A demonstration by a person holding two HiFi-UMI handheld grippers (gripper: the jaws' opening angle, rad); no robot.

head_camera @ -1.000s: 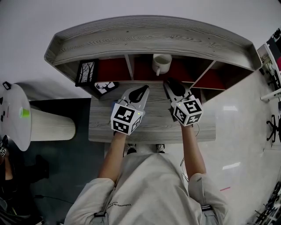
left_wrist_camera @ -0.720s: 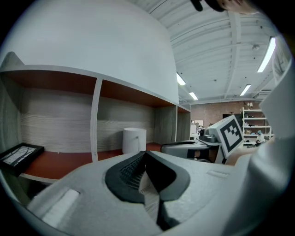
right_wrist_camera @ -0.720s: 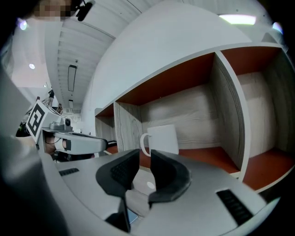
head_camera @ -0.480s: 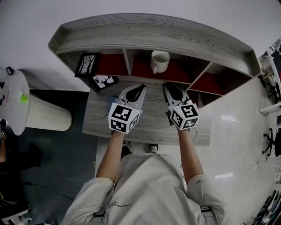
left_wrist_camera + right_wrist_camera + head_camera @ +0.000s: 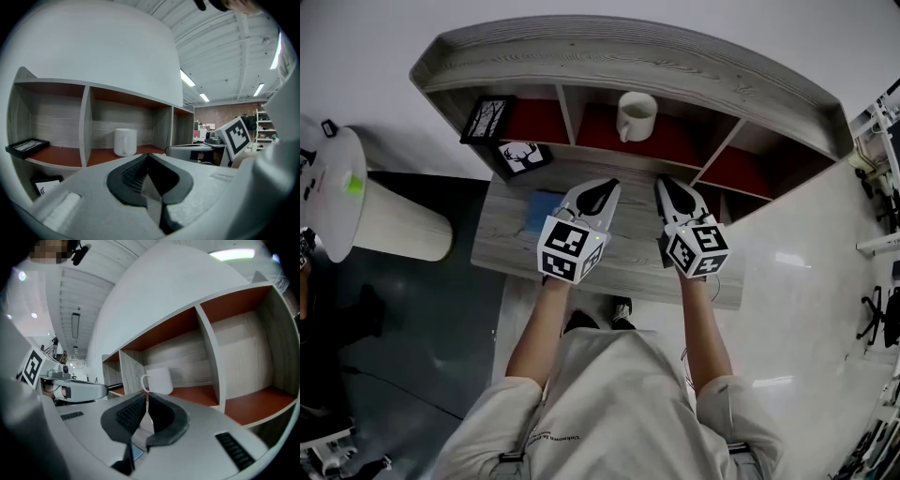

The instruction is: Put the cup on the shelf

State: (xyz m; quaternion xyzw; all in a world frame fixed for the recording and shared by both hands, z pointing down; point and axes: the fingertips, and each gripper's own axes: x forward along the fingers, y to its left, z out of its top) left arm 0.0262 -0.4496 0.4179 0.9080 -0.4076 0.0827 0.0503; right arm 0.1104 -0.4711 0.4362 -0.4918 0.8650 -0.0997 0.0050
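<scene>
A white cup (image 5: pixel 636 114) stands upright in the middle compartment of the grey shelf (image 5: pixel 628 66), on its red floor. The same cup (image 5: pixel 125 141) shows in the left gripper view and, with its handle to the left, the cup (image 5: pixel 158 380) shows in the right gripper view. My left gripper (image 5: pixel 606 185) and right gripper (image 5: pixel 663 183) hover side by side over the desk (image 5: pixel 637 253), in front of the shelf and apart from the cup. Both are shut with nothing between the jaws.
A black picture frame (image 5: pixel 485 118) lies in the shelf's left compartment. A card with a deer print (image 5: pixel 525 155) and a blue pad (image 5: pixel 541 211) lie on the desk's left part. A round white side table (image 5: pixel 333 202) stands at the far left.
Both grippers have drawn back a little from the shelf, and the head view has shifted. The cup stays in the middle compartment.
</scene>
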